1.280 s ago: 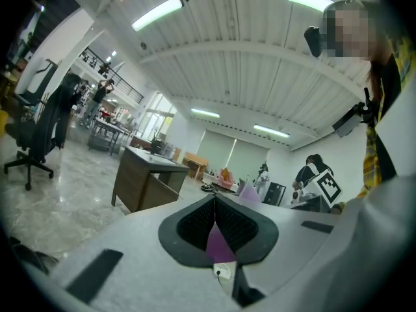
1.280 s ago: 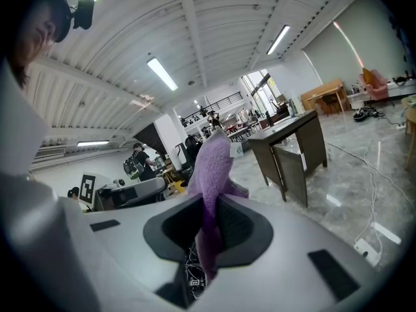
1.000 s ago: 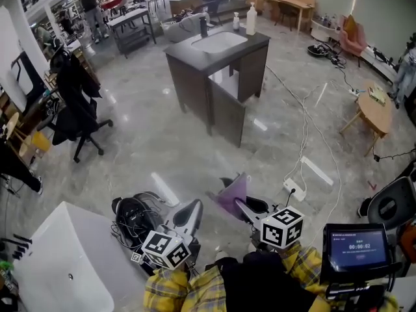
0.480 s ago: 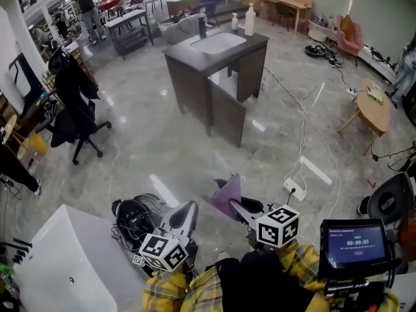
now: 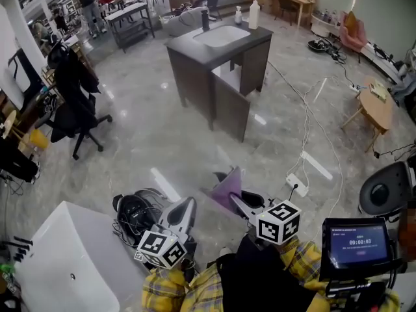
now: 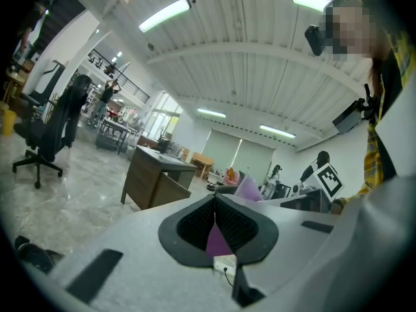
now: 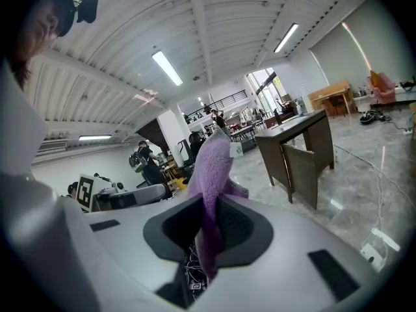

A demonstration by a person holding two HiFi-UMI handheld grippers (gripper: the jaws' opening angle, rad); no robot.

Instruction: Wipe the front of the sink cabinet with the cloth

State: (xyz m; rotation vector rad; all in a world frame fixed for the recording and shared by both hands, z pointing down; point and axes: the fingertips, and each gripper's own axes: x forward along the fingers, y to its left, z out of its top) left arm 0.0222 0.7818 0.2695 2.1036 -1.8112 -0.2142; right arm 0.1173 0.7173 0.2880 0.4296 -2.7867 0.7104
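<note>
The dark sink cabinet (image 5: 218, 64) stands out on the grey floor, several steps ahead, with one front door (image 5: 231, 112) ajar. It also shows far off as the cabinet (image 6: 153, 181) in the left gripper view and the cabinet (image 7: 299, 148) in the right gripper view. My right gripper (image 5: 238, 203) is shut on a purple cloth (image 5: 229, 188), which sticks up between its jaws as the cloth (image 7: 211, 168). My left gripper (image 5: 187, 208) is held low beside it, jaws closed on nothing (image 6: 214, 207). Both are far from the cabinet.
A white tub (image 5: 65, 259) lies at lower left, with a black bundle of cables (image 5: 136, 214) beside it. An office chair (image 5: 75, 106) stands left. White cables (image 5: 305, 129) and a power strip (image 5: 296, 186) cross the floor on the right. A round wooden table (image 5: 377, 106) sits far right.
The head view has shifted slightly, so the cabinet sits a little higher in frame. Both grippers and the cloth hold nearly the same pose.
</note>
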